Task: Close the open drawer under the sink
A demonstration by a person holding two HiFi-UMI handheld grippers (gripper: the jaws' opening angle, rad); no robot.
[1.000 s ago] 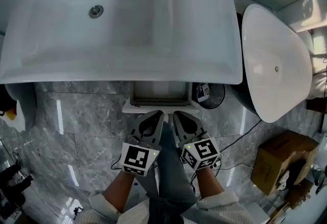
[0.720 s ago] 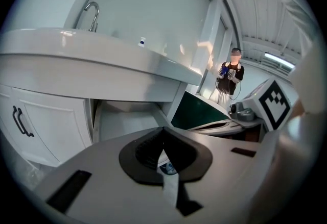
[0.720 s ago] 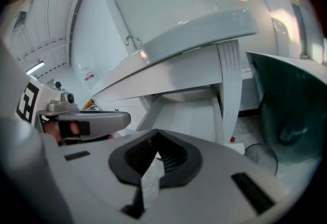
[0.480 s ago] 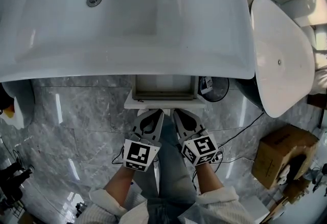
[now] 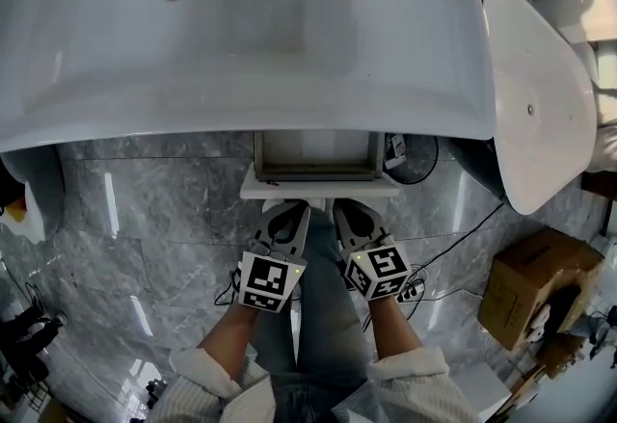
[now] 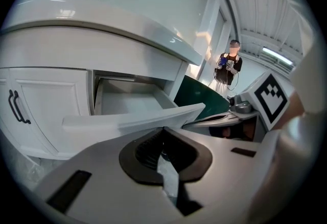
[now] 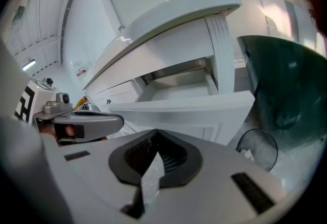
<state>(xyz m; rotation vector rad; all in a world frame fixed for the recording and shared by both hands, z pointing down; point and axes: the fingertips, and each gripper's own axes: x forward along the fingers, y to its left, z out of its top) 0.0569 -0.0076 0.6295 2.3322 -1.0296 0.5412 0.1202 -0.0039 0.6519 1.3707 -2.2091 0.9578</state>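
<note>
**Ana:** What do you see from the head view, looking down?

**Ben:** The left gripper (image 5: 287,210) and the right gripper (image 5: 347,210) sit side by side. Each has its fingers pressed together and holds nothing. The white front of the drawer (image 5: 318,185) is right at the fingertips, but I cannot tell if they touch it. The drawer is pulled out. The big white sink (image 5: 405,74) hangs over it, past the fingertips.

**Ana:** What else is around?

**Ben:** A wire bin (image 5: 416,164) stands just right of the right gripper's fingers, beside the drawer. Farther right is a big tub (image 5: 530,93). A cardboard box (image 5: 530,288) sits on the grey floor (image 5: 145,219).

**Ana:** And the left gripper view?

**Ben:** The fingers are closed tight with nothing between them. The drawer front (image 6: 127,122) is the first thing ahead of the tips. Left of the fingers is a cupboard door (image 6: 46,116) with a dark handle (image 6: 14,107). To the right is the other gripper's marker cube (image 6: 268,96). Far off, a person (image 6: 230,67) stands.

**Ana:** And the right gripper view?

**Ben:** The fingers are closed here too, and empty. The drawer front (image 7: 189,110) lies just ahead of them, with the sink (image 7: 173,14) above it. The left gripper (image 7: 118,122) is just left of the fingers. The bin (image 7: 258,151) and the tub's dark side (image 7: 291,90) are to the right.
</note>
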